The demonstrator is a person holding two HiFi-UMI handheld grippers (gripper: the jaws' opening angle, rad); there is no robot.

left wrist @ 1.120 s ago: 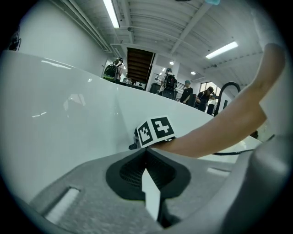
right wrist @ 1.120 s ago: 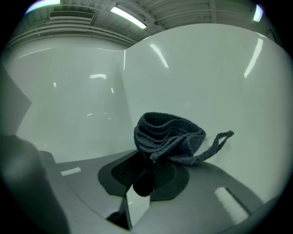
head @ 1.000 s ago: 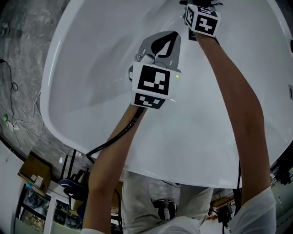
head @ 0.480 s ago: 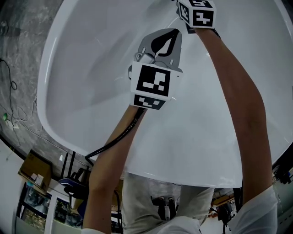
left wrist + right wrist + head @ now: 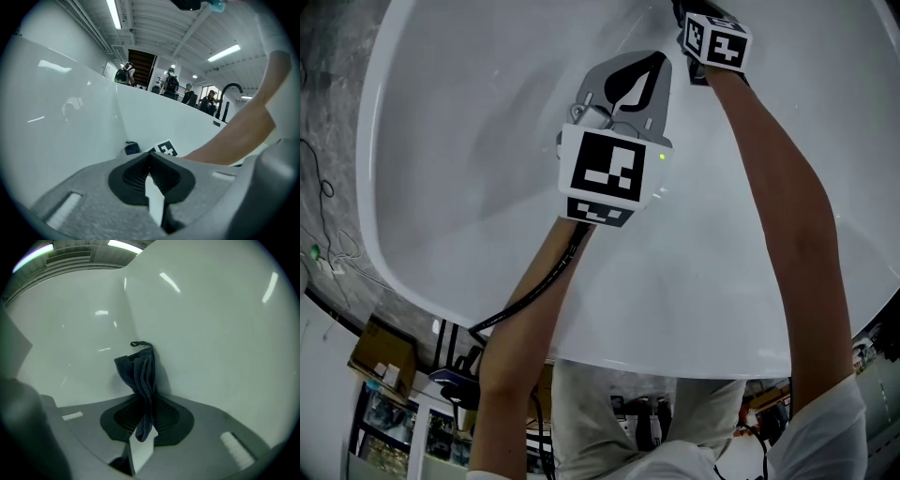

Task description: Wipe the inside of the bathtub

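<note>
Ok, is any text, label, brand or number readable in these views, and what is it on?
No text can be read.
Left gripper's marker cube, right gripper's marker cube: black-and-white square patterns, no letters.
Small dark plate near the white bathtub's rim: too small to read.
Dark grey cloth in the right gripper: no label shows.
Labels on the brown cardboard box: too small.

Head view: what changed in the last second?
Right gripper, shut on the cloth, slid slightly farther from the person along the tub wall, then came back to about where it started. Left gripper stayed shut and empty, held inside the tub. Nothing taken or let go.
</note>
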